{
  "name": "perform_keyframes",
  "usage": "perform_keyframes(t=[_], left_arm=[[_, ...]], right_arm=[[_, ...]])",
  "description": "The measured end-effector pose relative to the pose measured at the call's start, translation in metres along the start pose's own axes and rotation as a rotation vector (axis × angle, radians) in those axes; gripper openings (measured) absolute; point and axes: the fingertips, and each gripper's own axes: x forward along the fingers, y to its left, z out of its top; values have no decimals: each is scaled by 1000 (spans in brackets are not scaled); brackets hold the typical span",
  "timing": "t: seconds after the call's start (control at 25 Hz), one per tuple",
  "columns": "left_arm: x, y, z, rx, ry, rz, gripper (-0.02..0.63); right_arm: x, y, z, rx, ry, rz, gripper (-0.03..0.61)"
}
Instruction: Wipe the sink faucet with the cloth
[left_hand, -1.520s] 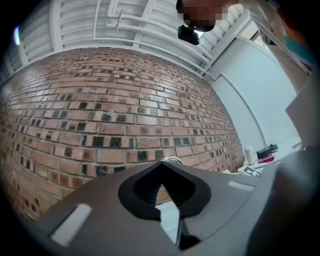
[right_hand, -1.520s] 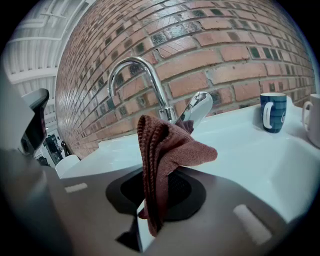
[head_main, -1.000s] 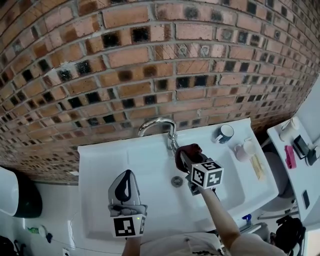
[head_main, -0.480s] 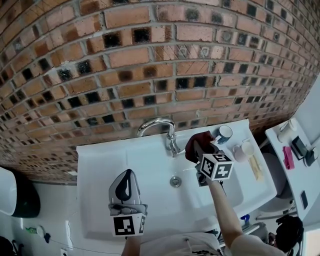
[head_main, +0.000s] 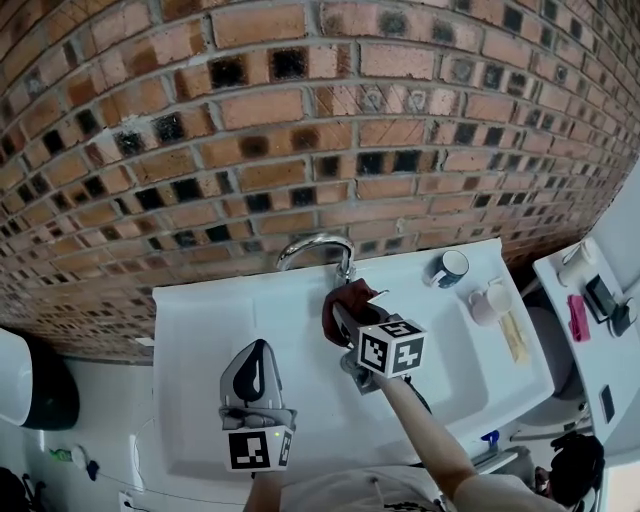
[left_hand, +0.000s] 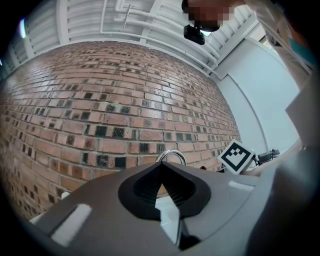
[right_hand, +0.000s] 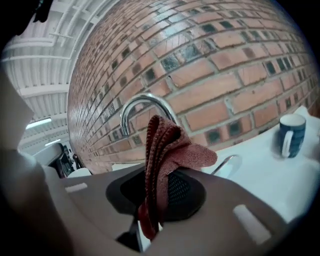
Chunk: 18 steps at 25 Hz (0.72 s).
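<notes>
Clamping a crumpled dark red woven cloth (right_hand: 167, 147) tight in the right gripper (right_hand: 156, 202), holding it just beside the base of the curved chrome faucet (head_main: 314, 245) above the white ceramic sink (head_main: 200, 325). Hovering the left gripper (left_hand: 161, 184) over the basin's left, with 2 jaws pressed together on nothing.

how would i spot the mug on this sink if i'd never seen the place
Find the white sink set against the brick wall, then follow its back ledge to the right of the chrome faucet. The mug stands there, dark blue outside and white inside, unlike the two pale containers beside it.
</notes>
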Motion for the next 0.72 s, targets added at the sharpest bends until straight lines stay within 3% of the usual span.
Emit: perform_keyframes(t=[0.24, 0.4, 0.72], left_arm=[[-3, 17, -10, -14, 27, 44, 0], [-2, 17, -11, -6, 33, 42, 0], [0, 20, -14, -18, 33, 44, 0]], right_arm=[[42, -5, -24, 145, 85, -20, 49], [47, -17, -21, 250, 75, -28, 46], [45, -27, 8, 308, 16, -41, 46]])
